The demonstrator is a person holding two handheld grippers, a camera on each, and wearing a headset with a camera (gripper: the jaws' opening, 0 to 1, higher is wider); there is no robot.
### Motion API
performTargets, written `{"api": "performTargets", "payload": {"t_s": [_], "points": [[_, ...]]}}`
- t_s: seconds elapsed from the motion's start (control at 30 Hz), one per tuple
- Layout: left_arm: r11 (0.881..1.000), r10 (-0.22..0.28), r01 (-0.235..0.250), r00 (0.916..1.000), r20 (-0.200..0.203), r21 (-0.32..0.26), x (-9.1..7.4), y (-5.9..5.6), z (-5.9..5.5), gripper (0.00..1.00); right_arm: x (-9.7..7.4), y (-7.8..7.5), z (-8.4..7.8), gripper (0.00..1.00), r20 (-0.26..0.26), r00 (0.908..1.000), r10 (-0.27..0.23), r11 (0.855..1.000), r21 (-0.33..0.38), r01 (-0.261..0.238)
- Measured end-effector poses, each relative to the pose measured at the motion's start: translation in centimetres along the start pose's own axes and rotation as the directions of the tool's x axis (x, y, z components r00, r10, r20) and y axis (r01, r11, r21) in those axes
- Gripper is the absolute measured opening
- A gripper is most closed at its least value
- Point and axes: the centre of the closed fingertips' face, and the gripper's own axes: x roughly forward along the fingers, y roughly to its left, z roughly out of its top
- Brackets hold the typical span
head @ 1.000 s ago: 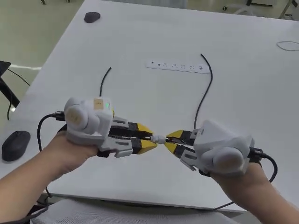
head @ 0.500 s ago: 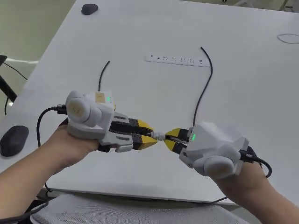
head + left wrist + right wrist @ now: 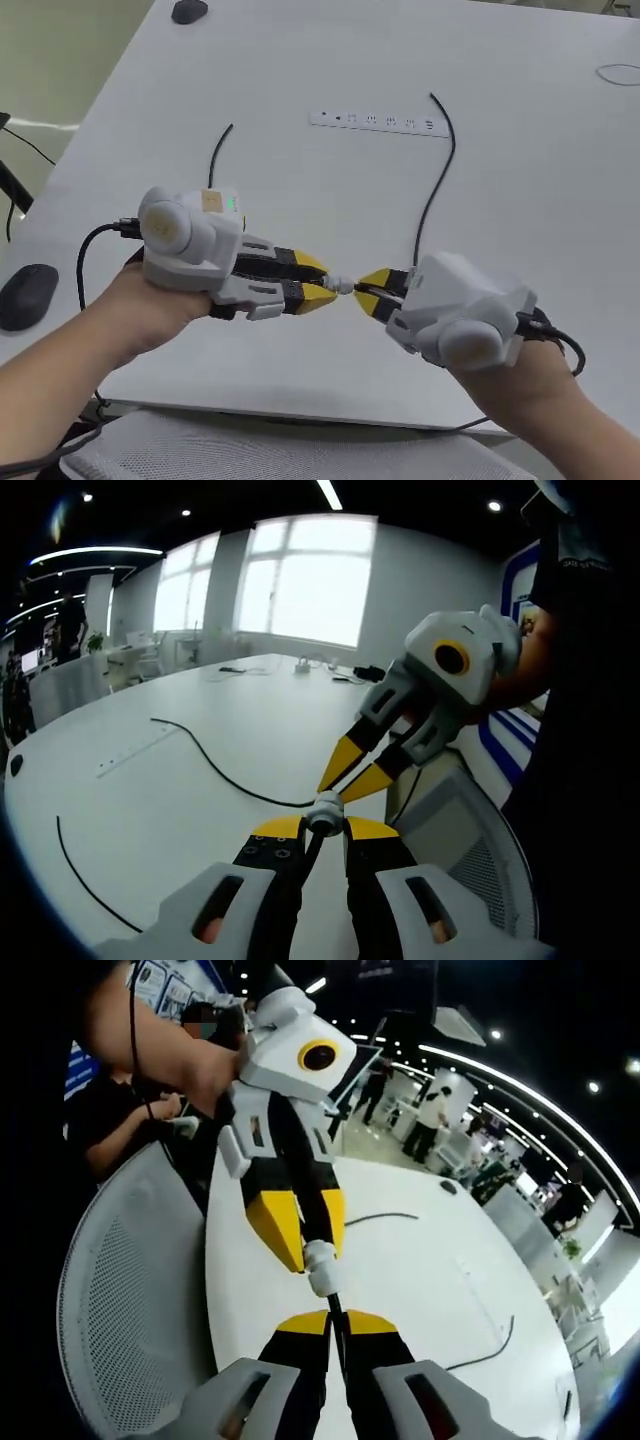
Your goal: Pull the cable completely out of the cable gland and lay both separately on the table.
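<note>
Now, small white cable gland [image 3: 343, 287], black cable [image 3: 437, 190]

The head view looks steeply down from above the near edge of the broad white worktop [image 3: 300, 60], with the work close below. The left gripper view sits low behind the yellow-tipped left tongs [image 3: 322, 827] and faces across the worktop toward bright windows [image 3: 300, 580]. The right gripper view faces the opposite way along the right tongs [image 3: 335, 1322], toward a grey mesh chair [image 3: 120, 1290]. All three share the small white cable gland [image 3: 343, 288]. The head and left gripper views also share the thin black cable [image 3: 440, 180] and the long white power strip [image 3: 378, 122].
</note>
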Motion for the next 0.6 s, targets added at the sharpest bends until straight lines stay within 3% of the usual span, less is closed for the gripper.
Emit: {"api": "performTargets", "payload": {"t_s": [0.2,0.6], "points": [[1.000,0.003,-0.002,0.9999,0.011,-0.009,0.3,-0.1,0.4,0.15,-0.4,-0.6,-0.6,0.00,-0.008,0.9996,-0.028,0.996,0.079,0.029],[1.000,0.020,-0.019,0.9998,0.001,-0.014,0.2,0.2,-0.2,0.15,-0.2,-0.7,-1.4,0.00,-0.028,0.9990,-0.033,0.996,0.086,0.036]]}}
